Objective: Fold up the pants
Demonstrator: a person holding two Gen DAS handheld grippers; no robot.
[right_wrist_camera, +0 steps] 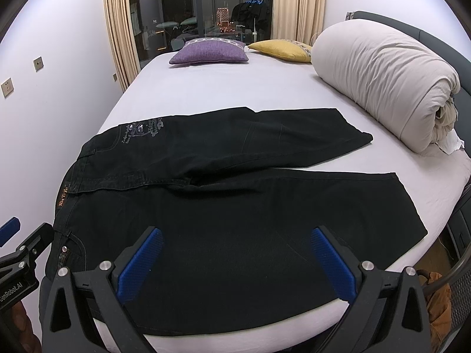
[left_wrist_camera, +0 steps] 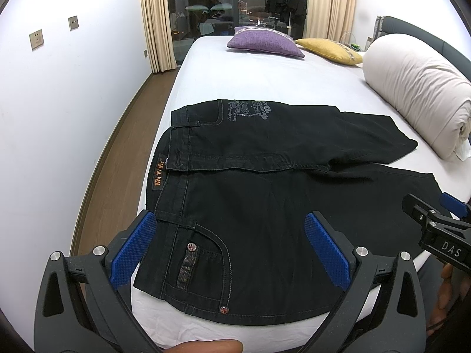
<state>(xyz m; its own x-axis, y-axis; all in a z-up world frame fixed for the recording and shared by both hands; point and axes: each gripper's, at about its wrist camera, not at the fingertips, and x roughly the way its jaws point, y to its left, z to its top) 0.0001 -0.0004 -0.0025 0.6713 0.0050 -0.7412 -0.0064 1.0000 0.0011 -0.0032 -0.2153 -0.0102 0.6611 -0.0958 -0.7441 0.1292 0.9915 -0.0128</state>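
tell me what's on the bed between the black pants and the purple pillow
Nothing: only bare white sheet runs from the black pants to the purple pillow. The right wrist view shows it best.

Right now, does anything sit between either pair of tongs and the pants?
Nothing visible does. The left tongs and right tongs both hang open directly over the black pants, spread flat on the bed; the pillows and rolled duvet lie well beyond.

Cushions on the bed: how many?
2, both at the far end: purple cushion on the left, yellow cushion right of it, beside the rolled duvet.
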